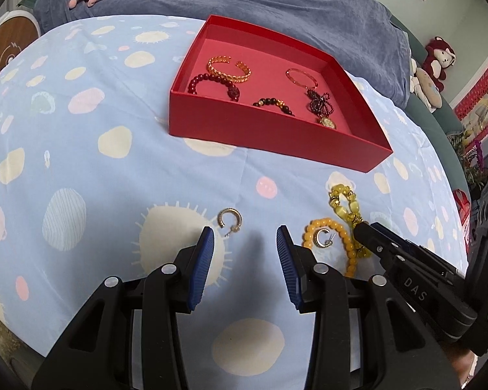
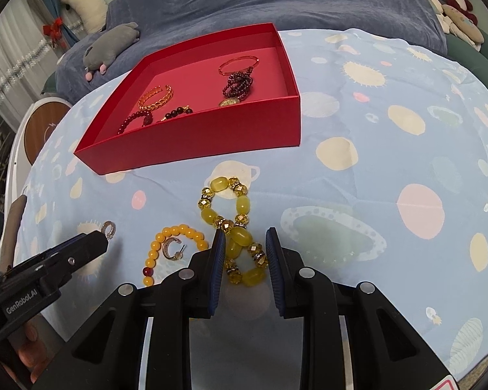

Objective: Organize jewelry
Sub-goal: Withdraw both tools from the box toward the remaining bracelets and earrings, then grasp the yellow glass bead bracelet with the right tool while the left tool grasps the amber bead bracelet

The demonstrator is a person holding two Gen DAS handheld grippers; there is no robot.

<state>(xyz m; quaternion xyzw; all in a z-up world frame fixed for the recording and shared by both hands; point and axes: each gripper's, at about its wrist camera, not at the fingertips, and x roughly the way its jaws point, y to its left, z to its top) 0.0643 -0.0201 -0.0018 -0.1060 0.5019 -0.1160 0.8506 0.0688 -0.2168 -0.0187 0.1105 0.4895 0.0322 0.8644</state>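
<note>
On the far left of the pale blue planet-print cloth (image 1: pixel 81 149) sits a small gold hoop earring (image 1: pixel 230 223), and the left gripper (image 1: pixel 245 243) hangs over the cloth just beside it, blue-padded jaws apart with only bare cloth between them. The earring lies right at the tip of the left finger; whether it touches, I can't tell.

Moving right, there's a round strand of orange-yellow beads (image 2: pixel 175 243) flat on the cloth, with a second gold hoop earring (image 2: pixel 172 249) resting inside its loop.

Next along, the chunky yellow stone-and-crystal bracelet (image 2: pixel 226 208), twisted into a figure eight. The right gripper (image 2: pixel 245 243) straddles its lower half, jaws parted; the left pad looks right up against a bead, the right pad shows a sliver of gap, so a true clamp I can't call.

Behind all this, the shallow red cardboard box (image 1: pixel 358 149) sits on the cloth, holding a gold chain-link cuff (image 1: pixel 227 68), a dark red bead bracelet (image 1: pixel 211 84), a thin gold bangle (image 1: pixel 301 78), dark garnet strands with a gold pendant (image 1: pixel 322 104), and a short dark-and-amber bead piece (image 1: pixel 271 103).
</note>
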